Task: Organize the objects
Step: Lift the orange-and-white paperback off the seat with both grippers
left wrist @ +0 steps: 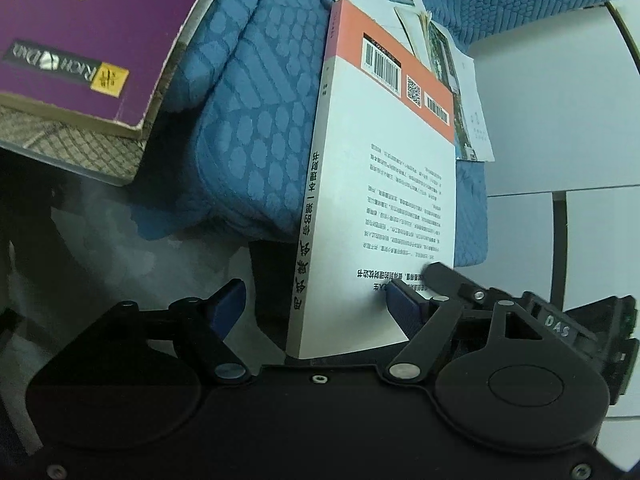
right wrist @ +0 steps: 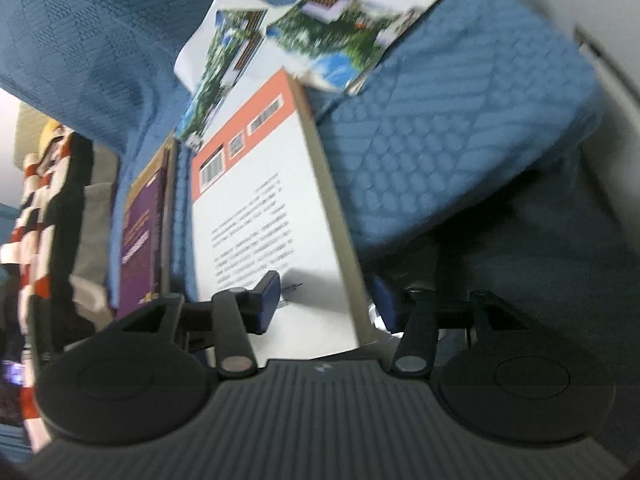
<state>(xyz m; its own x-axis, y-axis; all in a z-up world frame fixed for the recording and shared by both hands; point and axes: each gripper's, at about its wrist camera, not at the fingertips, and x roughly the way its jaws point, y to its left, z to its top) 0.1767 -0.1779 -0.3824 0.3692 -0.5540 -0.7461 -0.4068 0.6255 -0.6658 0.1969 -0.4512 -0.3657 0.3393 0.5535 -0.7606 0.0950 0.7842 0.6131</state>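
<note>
Black left tool [left wrist: 316,306] and right tool [right wrist: 326,296], blue pads, silver pivot screws.

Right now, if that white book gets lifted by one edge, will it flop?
Probably not much: the white book is a thick paperback, so it should sag only slightly. Its smooth cover might slip in the right gripper, which straddles its page edge. Pushed, it may drag on the soft blue cushion.

The book [left wrist: 384,200] was white with an orange band. The cushion [left wrist: 256,128] was blue, honeycomb-patterned. Another book [left wrist: 80,32] was purple with gold lettering.
</note>
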